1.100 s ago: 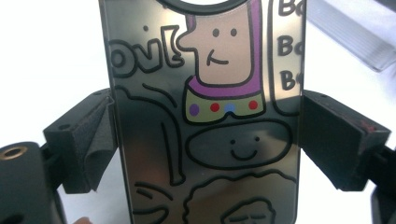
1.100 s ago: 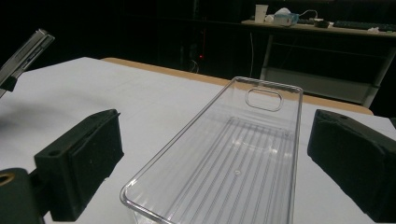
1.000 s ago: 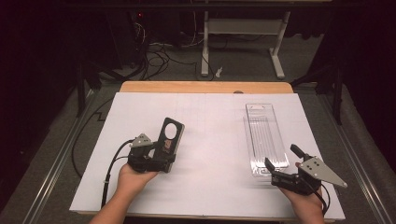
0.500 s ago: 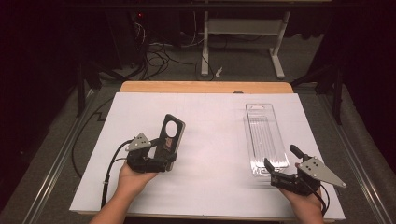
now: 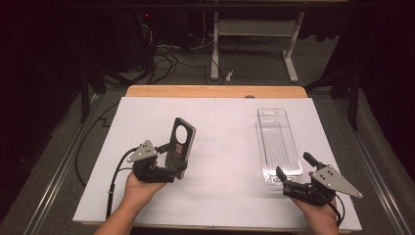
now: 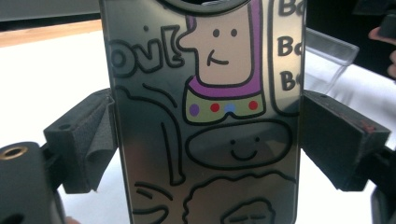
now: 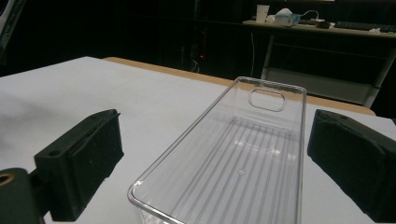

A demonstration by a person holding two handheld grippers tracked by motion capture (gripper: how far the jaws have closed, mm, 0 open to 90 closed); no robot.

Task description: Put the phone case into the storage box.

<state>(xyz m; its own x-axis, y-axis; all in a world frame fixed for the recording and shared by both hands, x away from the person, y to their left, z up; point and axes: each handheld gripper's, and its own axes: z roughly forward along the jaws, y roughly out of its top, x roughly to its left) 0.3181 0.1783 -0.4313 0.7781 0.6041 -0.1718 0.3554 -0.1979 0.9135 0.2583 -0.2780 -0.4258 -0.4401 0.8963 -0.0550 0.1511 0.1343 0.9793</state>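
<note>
Holding the phone case (image 5: 179, 142) upright in my left gripper (image 5: 169, 164), I've got the pickup done: both jaws press on its long edges, and in the left gripper view the cartoon-printed back (image 6: 205, 116) stands right in front of me, camera hole at the top. It's lifted off the white table (image 5: 220, 147), left of the middle.

Over on the other side, my right gripper (image 5: 291, 172) sits at the near end of the clear plastic tray (image 5: 279, 144), jaws spread wide and gripping nothing. In the right gripper view the tray (image 7: 233, 158) runs away from me between the two black jaws, ribbed floor bare, hang-slot at the far end, and neither jaw touches its walls as far as I can tell.

So, my read: case in hand, tray lined up but not yet steadied. Left to do, I'd judge, is closing on the tray, carrying the case across the gap between them, and laying it inside.
</note>
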